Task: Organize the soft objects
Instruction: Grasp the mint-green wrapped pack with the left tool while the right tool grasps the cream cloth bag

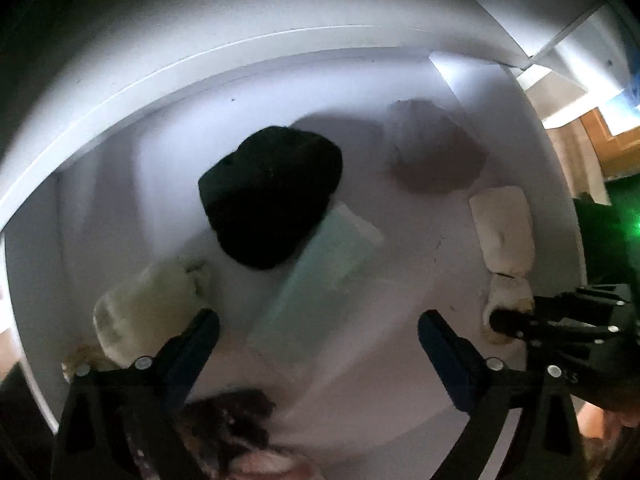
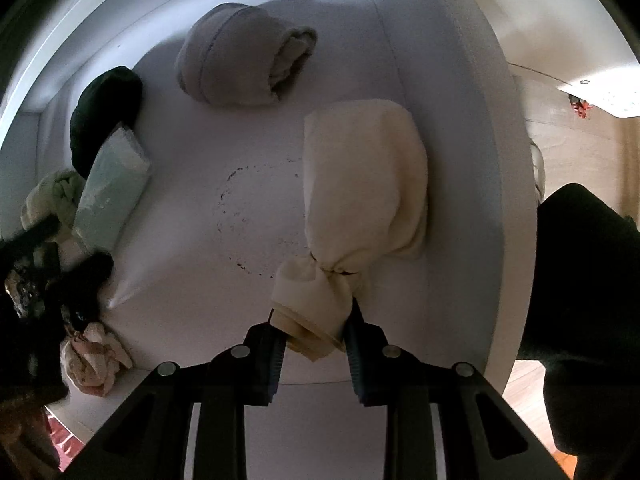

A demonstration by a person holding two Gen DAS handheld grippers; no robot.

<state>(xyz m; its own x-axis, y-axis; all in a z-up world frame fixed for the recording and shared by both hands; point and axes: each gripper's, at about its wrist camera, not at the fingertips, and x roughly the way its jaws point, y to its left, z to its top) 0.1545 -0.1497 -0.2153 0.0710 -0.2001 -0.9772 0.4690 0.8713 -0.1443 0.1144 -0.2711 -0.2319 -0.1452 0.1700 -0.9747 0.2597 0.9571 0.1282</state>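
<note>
Gripping the tied-off end of a cream cloth bundle [image 2: 360, 184], the right gripper [image 2: 314, 334] has both pads pressed into the fabric just past the knot, while the rounded body of the bundle lies on the white shelf surface [image 2: 200, 280] ahead of the fingers. The left gripper [image 1: 320, 332] hangs with its jaws spread wide and nothing between them, above the same white surface; a pale green plastic-wrapped packet [image 1: 320, 276] lies just ahead of the gap, blurred in that view. A black rolled cloth [image 1: 272, 196] rests against the far end of the packet, touching it. A grey rolled cloth [image 2: 244, 56] sits near the back wall, apart from the cream bundle. A pale yellow-green cloth [image 1: 148, 304] lies beside the left finger of the left gripper, on the far side of the packet from the cream bundle. A pinkish crumpled cloth [image 2: 94, 364] lies at the near edge of the surface, and a dark brown item [image 1: 232, 412] beneath the left gripper is too blurred to identify. Faint dark scuff marks [image 2: 248, 220] form a rough ring on the surface between the packet and the cream bundle.
</note>
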